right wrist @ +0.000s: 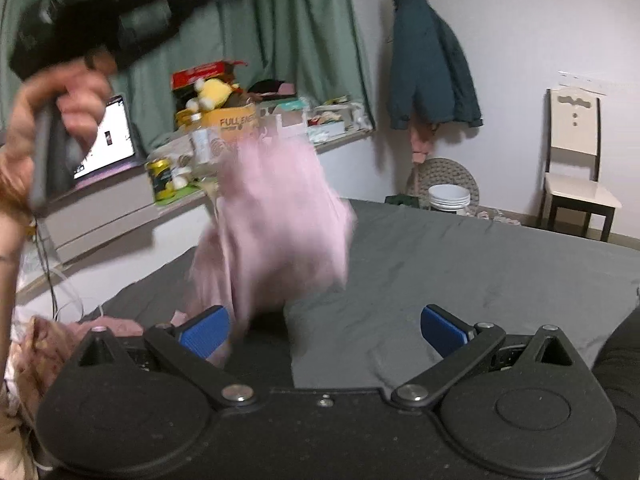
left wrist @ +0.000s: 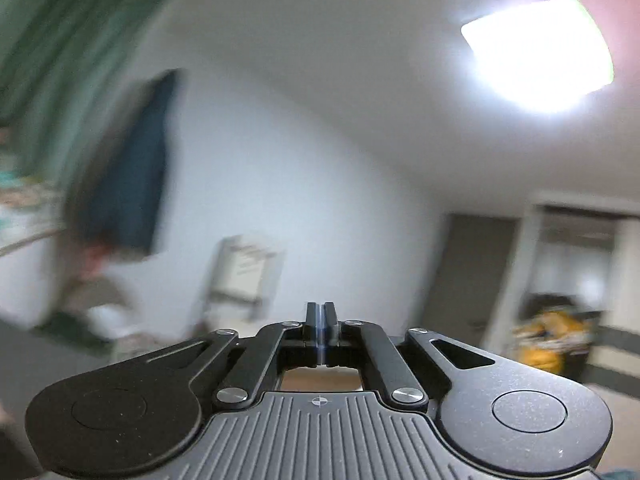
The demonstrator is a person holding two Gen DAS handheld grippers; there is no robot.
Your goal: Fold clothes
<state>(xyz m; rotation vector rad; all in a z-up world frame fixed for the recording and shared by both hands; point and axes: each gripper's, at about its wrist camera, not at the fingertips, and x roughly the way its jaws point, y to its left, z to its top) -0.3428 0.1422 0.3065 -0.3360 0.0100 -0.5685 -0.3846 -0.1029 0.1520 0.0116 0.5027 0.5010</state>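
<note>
A pink garment is in the air above the dark grey bed sheet, blurred by motion. Its lower edge reaches down beside the left blue pad of my right gripper, which is open and holds nothing. I cannot tell whether cloth and pad touch. A hand holds the left tool high at the upper left of the right wrist view, away from the garment. In the left wrist view, my left gripper is shut and tilted up toward the wall and ceiling, with no cloth showing between its fingers.
More pale floral clothes lie at the bed's near left. A cluttered ledge with a laptop runs under green curtains. A blue jacket hangs on the wall, with a white bucket and a chair beyond the bed.
</note>
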